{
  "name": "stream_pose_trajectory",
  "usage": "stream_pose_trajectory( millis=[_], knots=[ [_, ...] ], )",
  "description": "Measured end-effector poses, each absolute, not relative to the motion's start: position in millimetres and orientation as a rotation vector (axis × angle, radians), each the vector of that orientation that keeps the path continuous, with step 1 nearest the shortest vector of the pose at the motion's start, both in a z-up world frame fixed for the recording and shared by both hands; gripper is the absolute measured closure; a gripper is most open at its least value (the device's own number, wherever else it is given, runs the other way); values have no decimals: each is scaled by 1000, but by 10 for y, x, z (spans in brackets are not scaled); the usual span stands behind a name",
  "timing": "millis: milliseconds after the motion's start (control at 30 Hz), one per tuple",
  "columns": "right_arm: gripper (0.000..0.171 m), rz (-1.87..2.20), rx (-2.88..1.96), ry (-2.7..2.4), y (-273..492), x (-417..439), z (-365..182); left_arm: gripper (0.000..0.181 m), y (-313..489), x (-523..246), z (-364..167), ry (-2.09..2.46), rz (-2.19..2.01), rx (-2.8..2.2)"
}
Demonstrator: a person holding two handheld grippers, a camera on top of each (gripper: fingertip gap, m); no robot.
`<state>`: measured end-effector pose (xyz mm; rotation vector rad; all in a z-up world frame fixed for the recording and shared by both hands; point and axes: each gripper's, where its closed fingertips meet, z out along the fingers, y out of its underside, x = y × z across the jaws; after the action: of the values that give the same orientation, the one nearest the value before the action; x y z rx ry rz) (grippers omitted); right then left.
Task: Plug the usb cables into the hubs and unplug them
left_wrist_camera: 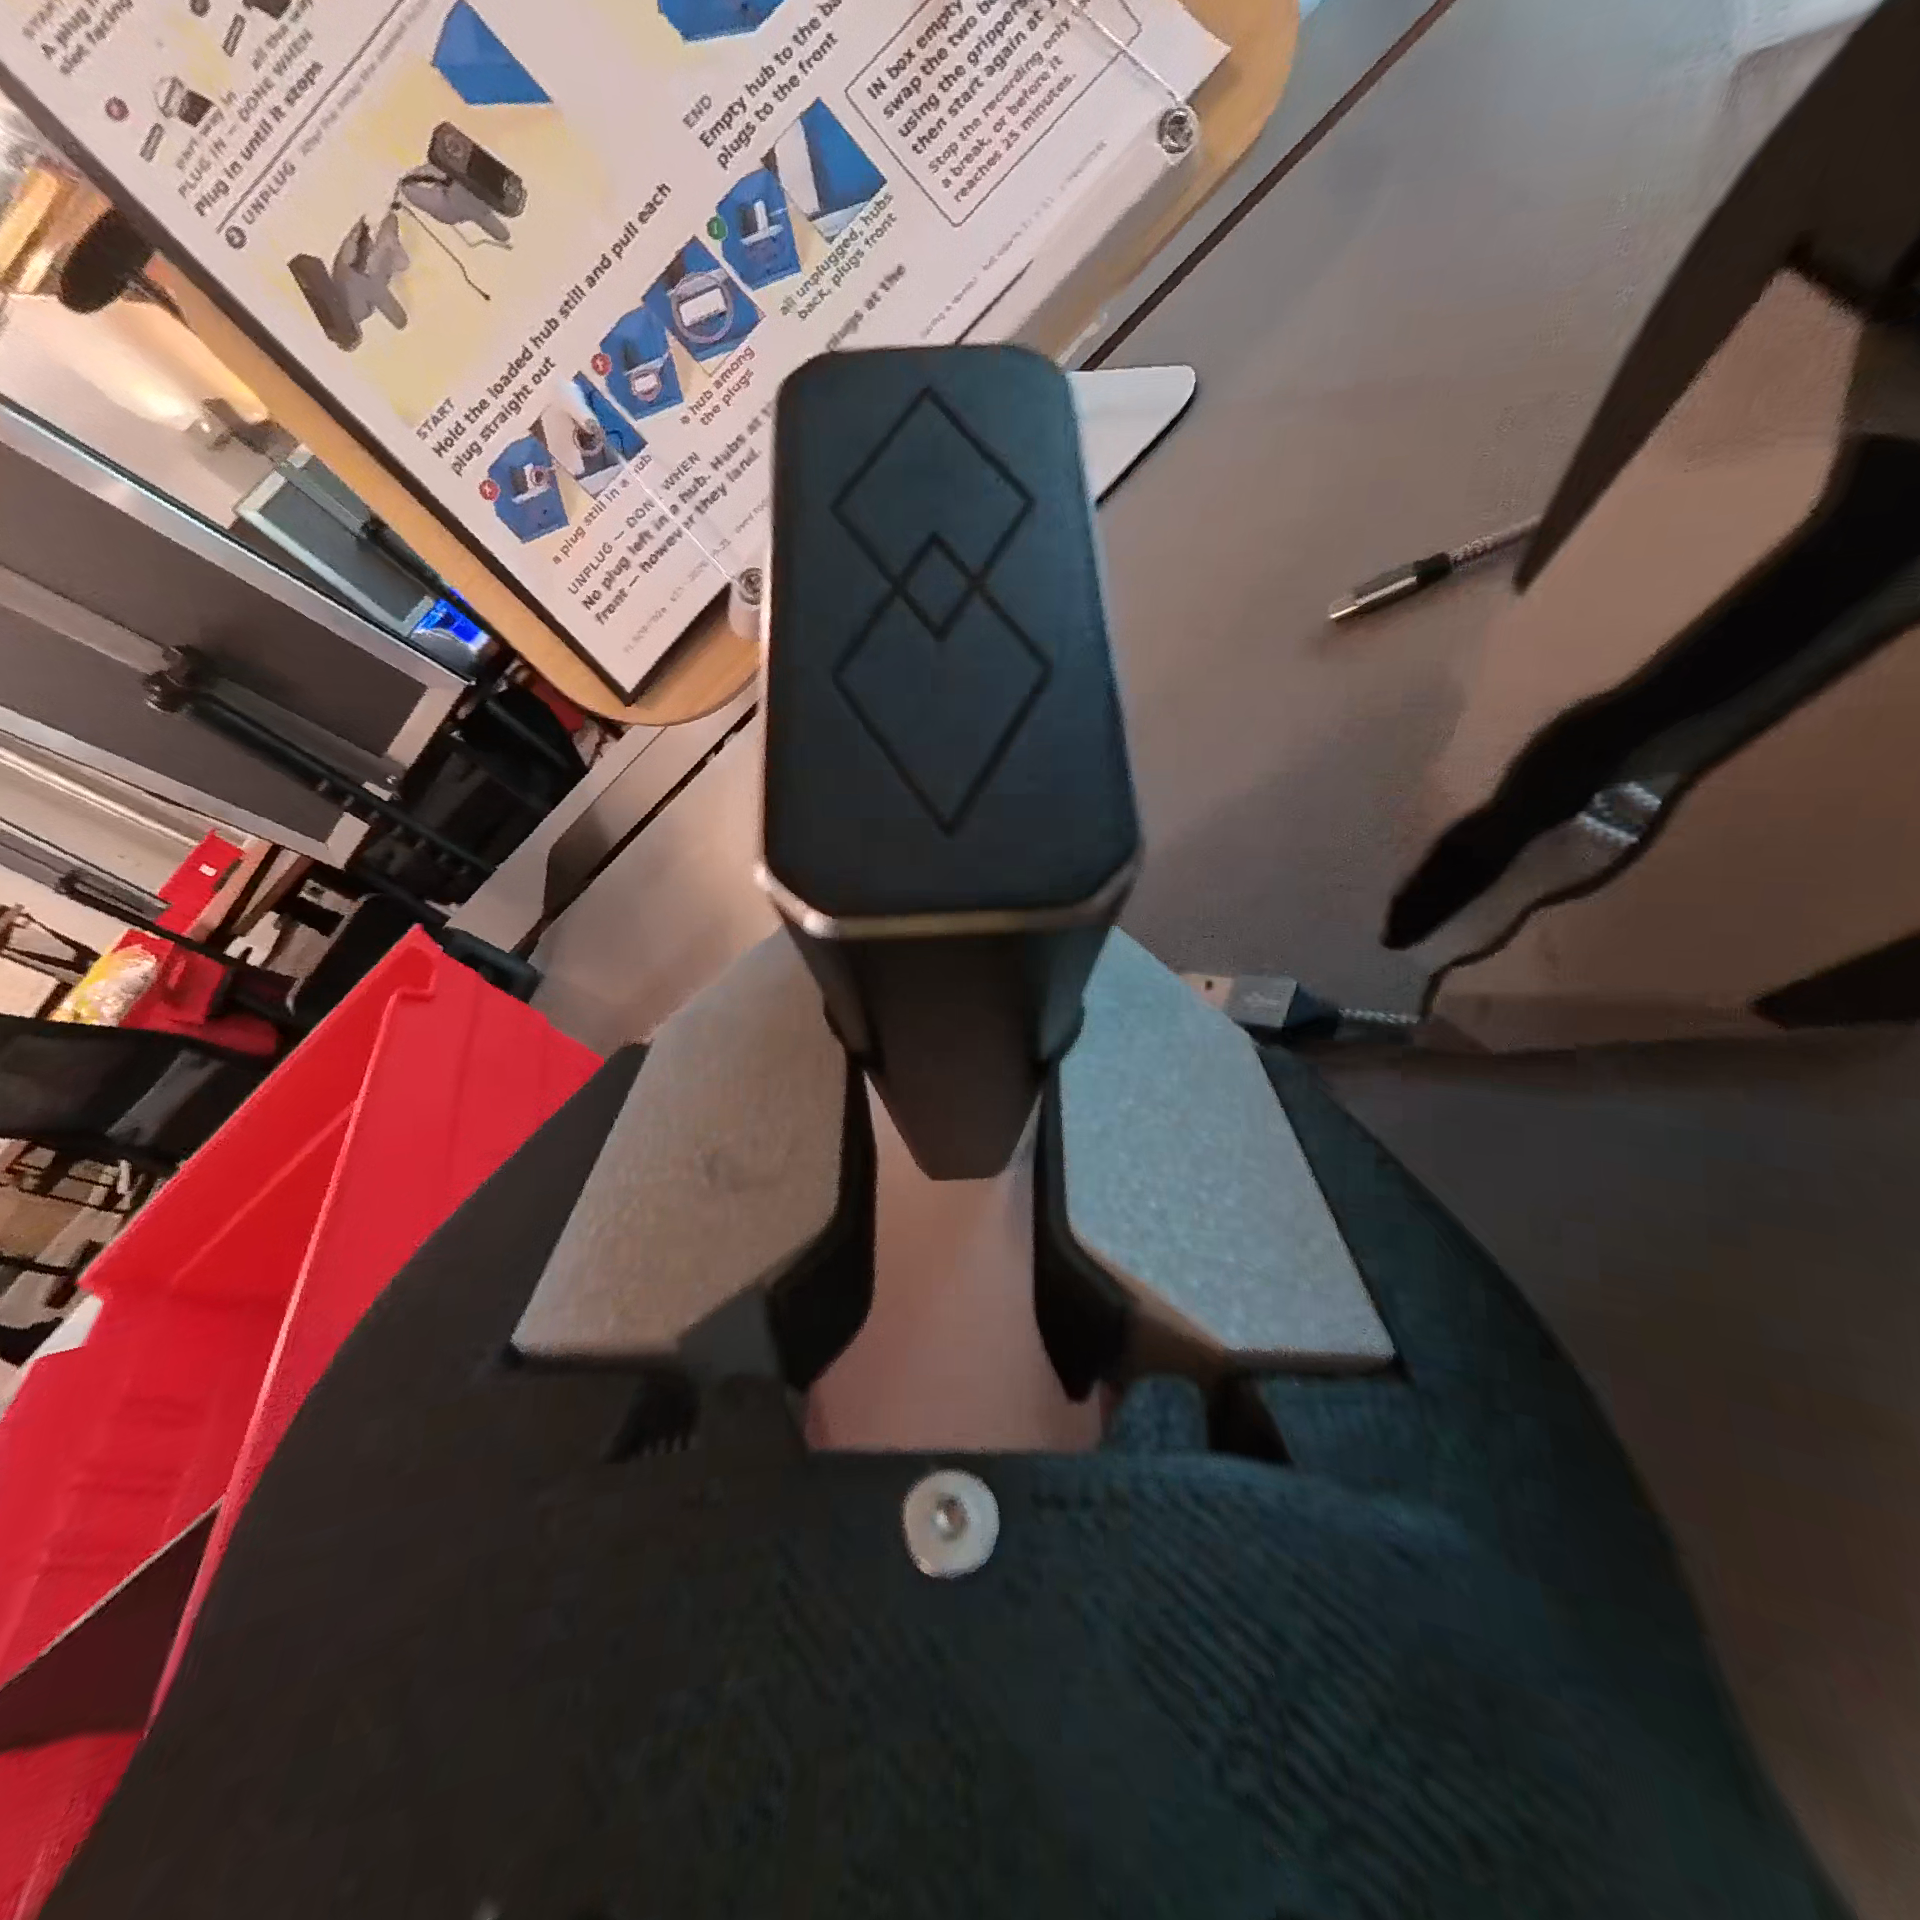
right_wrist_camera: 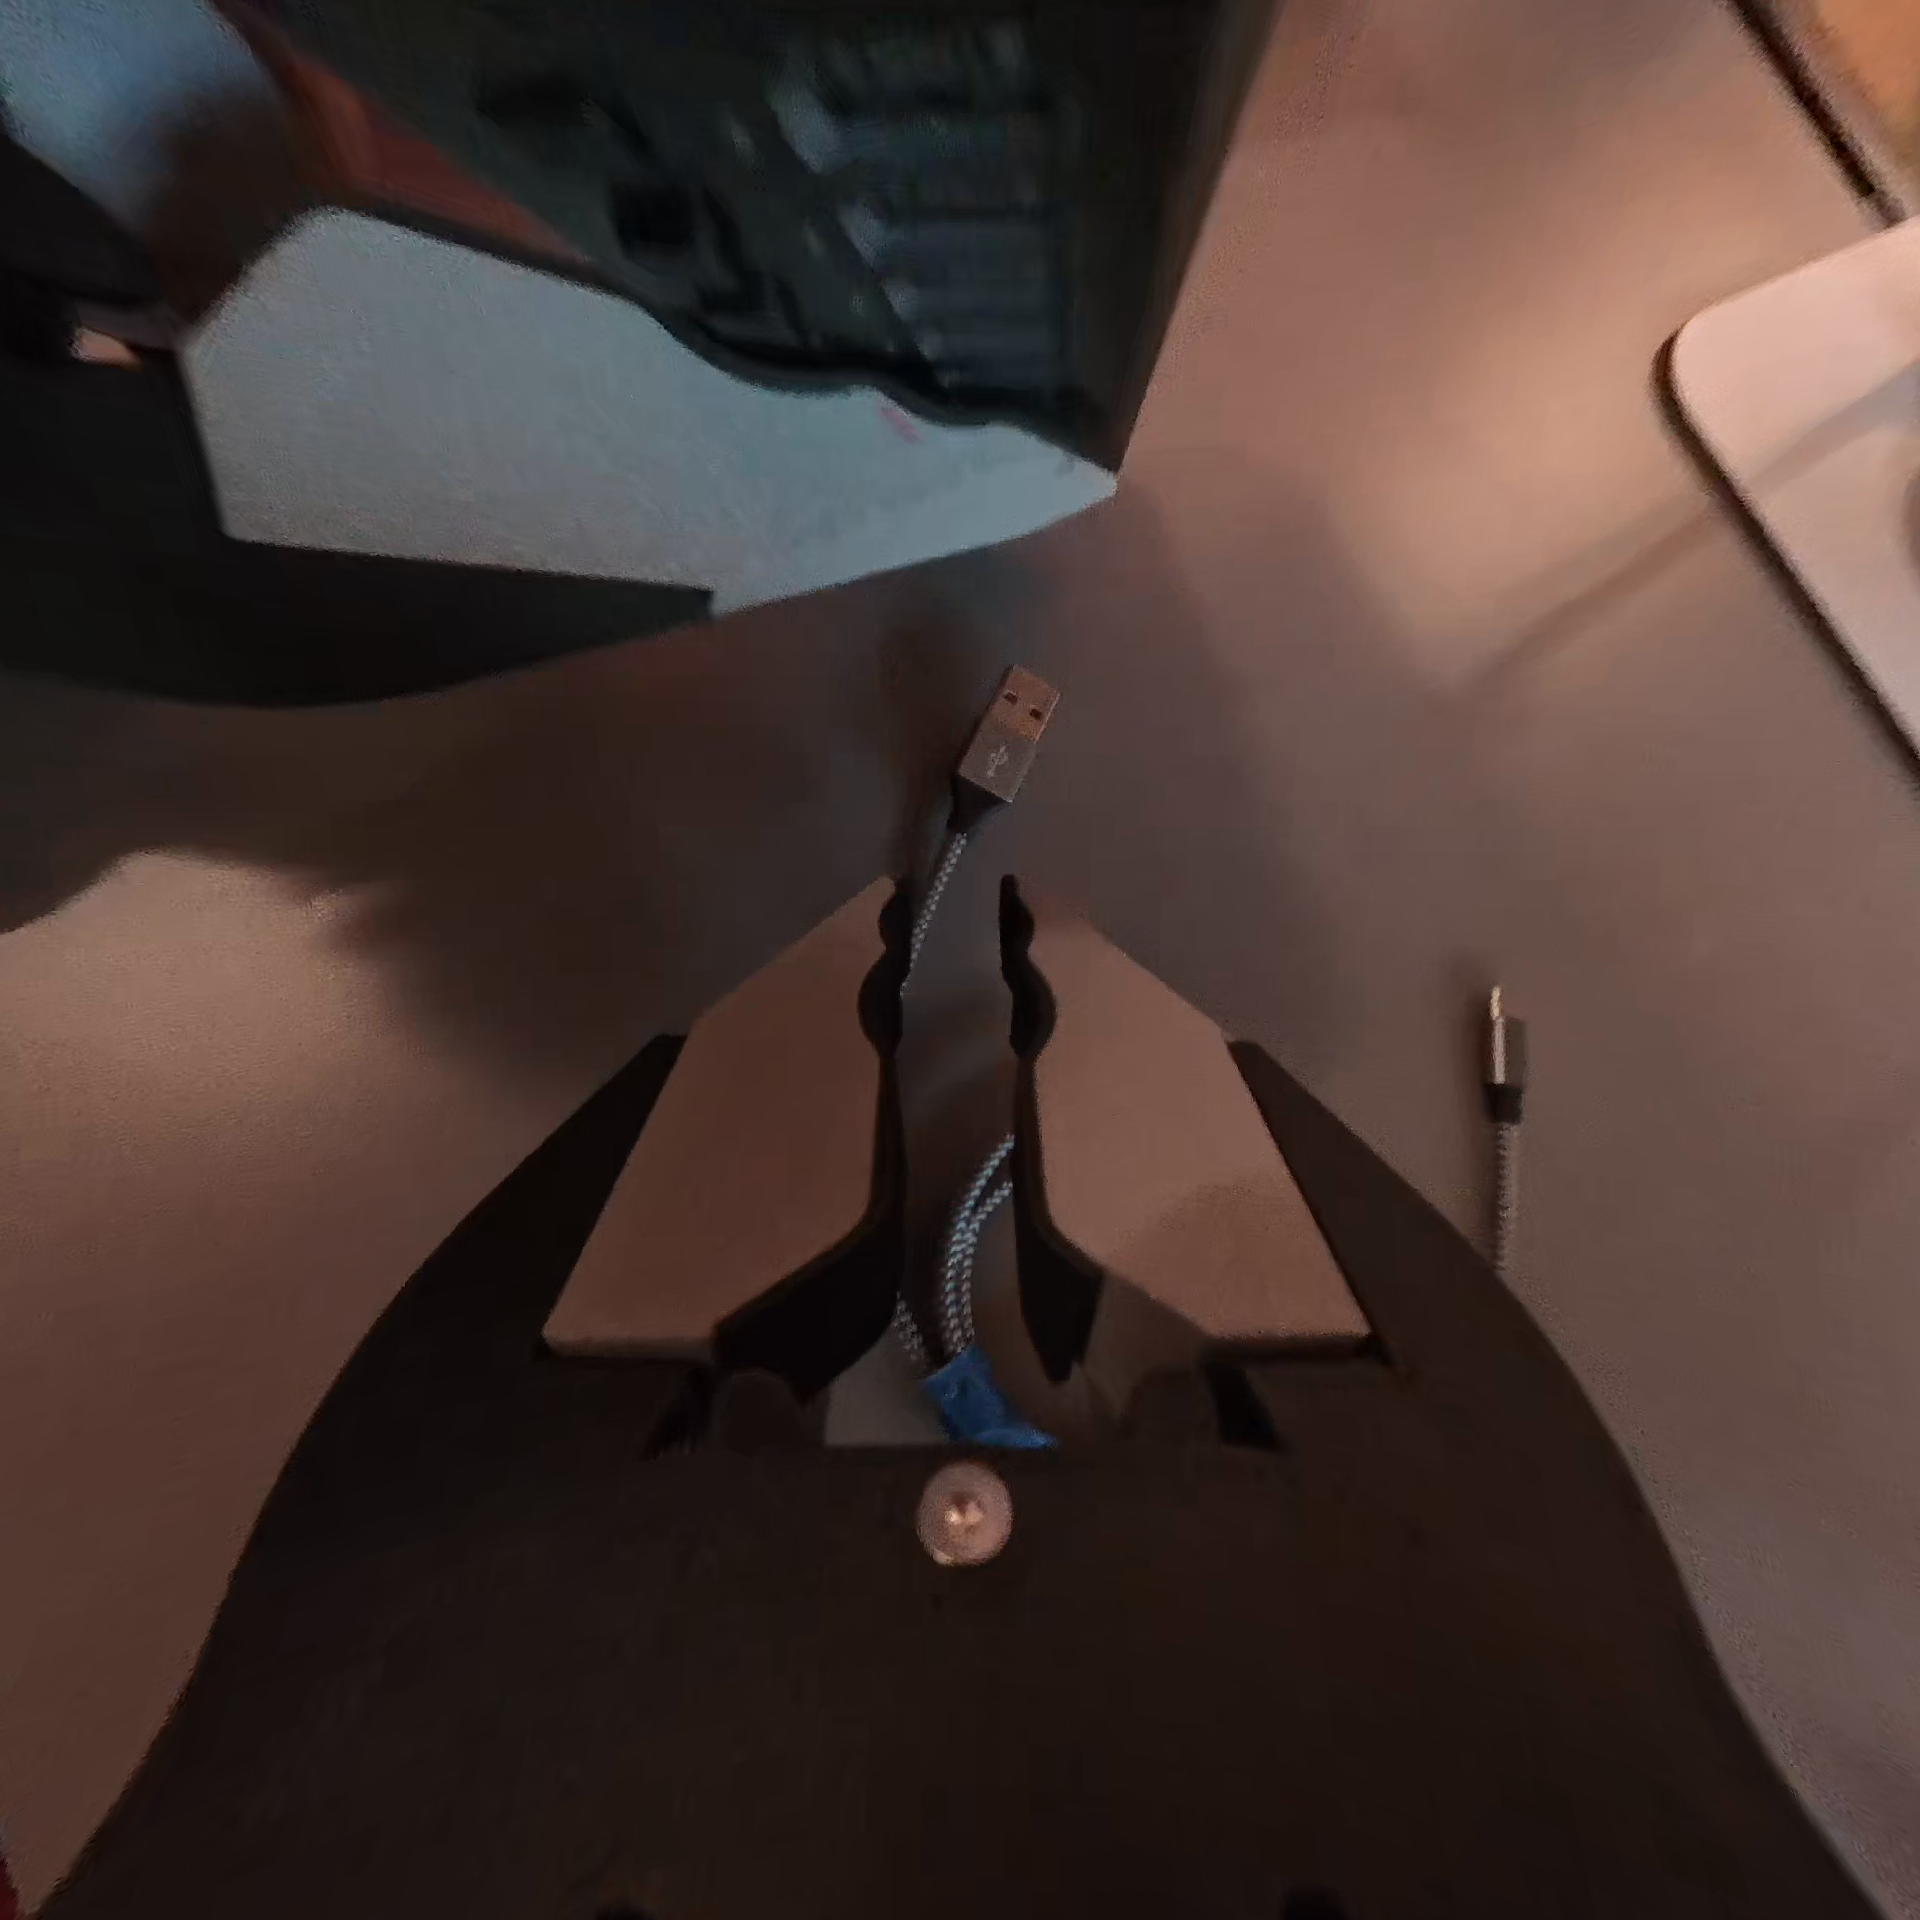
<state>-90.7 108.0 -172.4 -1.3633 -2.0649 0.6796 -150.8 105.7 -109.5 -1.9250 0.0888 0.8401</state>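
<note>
In the left wrist view my left gripper (left_wrist_camera: 951, 1049) is shut on the lower end of a black USB hub (left_wrist_camera: 945, 623) with a diamond mark and holds it upright above the grey table. My right gripper (left_wrist_camera: 1496, 862) shows dark at the right. A braided cable's USB plug (left_wrist_camera: 1262, 997) lies on the table beside it. In the right wrist view my right gripper (right_wrist_camera: 951, 914) stands with its jaws a little apart over that braided cable (right_wrist_camera: 935, 904). The cable runs between the fingers, and its plug (right_wrist_camera: 1008, 738) lies just past the tips. A blue tag (right_wrist_camera: 977, 1403) is on the cable.
A second small plug (left_wrist_camera: 1392, 587) on a braided cable lies on the table; it also shows in the right wrist view (right_wrist_camera: 1503, 1049). A red bin (left_wrist_camera: 260, 1195) stands at the left. An instruction sheet (left_wrist_camera: 623, 208) lies at the back. A white tray (right_wrist_camera: 1818, 468) is at the right. Spacing between my two grippers at the tips: around 9 cm.
</note>
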Motion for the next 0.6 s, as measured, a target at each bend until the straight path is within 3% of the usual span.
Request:
stream_pose_trajectory(
  millis=[200,367,600],
  knots=[
    [160,765,-1467,-1982,1127,-957,-1676,153,1008,-1593,-1075,30,831,-1920],
    [141,813,-1614,-1918,1081,-1072,-1743,153,1019,-1591,-1093,31,821,-1928],
    [146,873,-1737,-1812,1114,-1140,-1743,153,1020,-1572,-1090,35,808,-1925]
  ],
)
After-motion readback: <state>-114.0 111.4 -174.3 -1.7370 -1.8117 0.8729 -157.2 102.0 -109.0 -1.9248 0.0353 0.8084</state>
